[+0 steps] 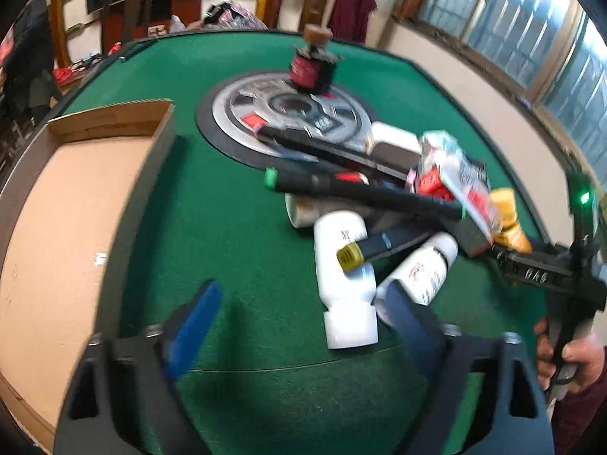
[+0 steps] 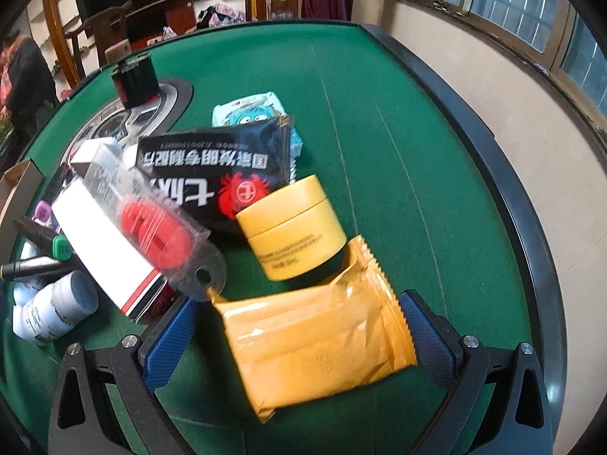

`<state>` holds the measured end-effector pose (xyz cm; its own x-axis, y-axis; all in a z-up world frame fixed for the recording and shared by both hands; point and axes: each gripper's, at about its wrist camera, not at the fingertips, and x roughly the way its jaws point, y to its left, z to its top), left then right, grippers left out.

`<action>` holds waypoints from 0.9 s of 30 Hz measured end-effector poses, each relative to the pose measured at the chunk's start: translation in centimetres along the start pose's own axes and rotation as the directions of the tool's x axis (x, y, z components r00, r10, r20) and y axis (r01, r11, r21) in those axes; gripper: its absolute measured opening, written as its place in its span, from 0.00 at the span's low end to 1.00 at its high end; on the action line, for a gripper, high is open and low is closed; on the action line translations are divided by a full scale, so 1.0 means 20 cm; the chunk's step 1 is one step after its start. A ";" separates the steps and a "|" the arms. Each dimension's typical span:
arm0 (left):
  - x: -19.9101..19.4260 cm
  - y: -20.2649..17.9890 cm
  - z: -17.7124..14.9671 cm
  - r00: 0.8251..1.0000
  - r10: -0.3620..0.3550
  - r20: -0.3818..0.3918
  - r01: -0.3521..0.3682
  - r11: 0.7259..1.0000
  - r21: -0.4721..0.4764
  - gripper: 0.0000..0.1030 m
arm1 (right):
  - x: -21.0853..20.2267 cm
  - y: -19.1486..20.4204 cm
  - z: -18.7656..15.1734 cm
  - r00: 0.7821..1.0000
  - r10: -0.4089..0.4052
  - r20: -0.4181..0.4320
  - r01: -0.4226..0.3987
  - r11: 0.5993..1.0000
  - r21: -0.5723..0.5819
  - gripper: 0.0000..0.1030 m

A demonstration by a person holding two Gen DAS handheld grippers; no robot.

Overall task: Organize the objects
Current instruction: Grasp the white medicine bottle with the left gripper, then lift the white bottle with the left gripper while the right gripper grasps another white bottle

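A pile lies on the green felt table [image 1: 227, 197]: black markers [image 1: 364, 189], two white bottles [image 1: 343, 276], a white striped box [image 2: 110, 250], a clear packet with a red part [image 2: 159, 235], a black packet [image 2: 212, 167], a yellow jar [image 2: 292, 227] and an orange pack [image 2: 315, 341]. My left gripper [image 1: 303, 322] hovers open over bare felt, its right finger beside the bottles. The orange pack lies between the fingers of my right gripper [image 2: 299, 326], which is open, with a gap at the left pad. A hand [image 1: 573, 356] holds that right gripper [image 1: 531, 269] at the pile's right.
An open cardboard box [image 1: 68, 235] stands at the table's left edge. A round silver disc [image 1: 288, 113] sits in the table's middle, with a black and red spool-like thing [image 1: 311, 70] on it. A blue wipes pack [image 2: 250, 108] lies behind the black packet. The raised rim [image 2: 504, 197] borders the felt.
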<state>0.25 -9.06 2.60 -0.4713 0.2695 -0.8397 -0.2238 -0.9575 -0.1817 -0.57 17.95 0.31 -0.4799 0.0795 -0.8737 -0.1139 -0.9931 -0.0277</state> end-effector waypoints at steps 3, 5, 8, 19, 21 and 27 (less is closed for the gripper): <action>0.01 -0.01 -0.01 1.000 -0.005 -0.008 0.005 1.000 0.003 0.51 | -0.01 0.00 -0.02 1.000 -0.004 0.004 0.004 1.000 0.001 1.00; 0.02 -0.03 -0.01 1.000 0.023 -0.006 -0.023 1.000 0.016 0.37 | -0.02 -0.01 -0.02 1.000 -0.003 0.005 0.003 1.000 0.004 1.00; 0.04 -0.05 0.00 1.000 0.030 -0.008 -0.030 0.999 0.028 0.32 | -0.08 -0.04 -0.04 0.999 0.034 0.021 -0.035 0.998 0.060 0.97; 0.13 -0.13 0.07 0.995 0.100 0.004 -0.100 0.990 0.099 0.36 | -0.54 0.06 -0.18 0.930 0.156 0.333 -0.172 0.985 0.021 1.00; 0.12 -0.12 0.06 0.996 0.084 0.025 -0.086 0.992 0.095 0.32 | -0.49 0.08 -0.18 0.936 0.208 0.284 -0.227 0.973 0.036 1.00; 0.01 -0.03 0.00 0.997 -0.007 0.072 0.008 1.000 -0.017 0.32 | -0.45 0.15 -0.22 0.916 0.355 0.187 -0.368 0.929 0.041 1.00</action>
<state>0.30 -8.45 2.42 -0.5298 0.2827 -0.7996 -0.2134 -0.9569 -0.1969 7.30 13.80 5.92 -0.6429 -0.2632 -0.7193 0.0352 -0.9483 0.3155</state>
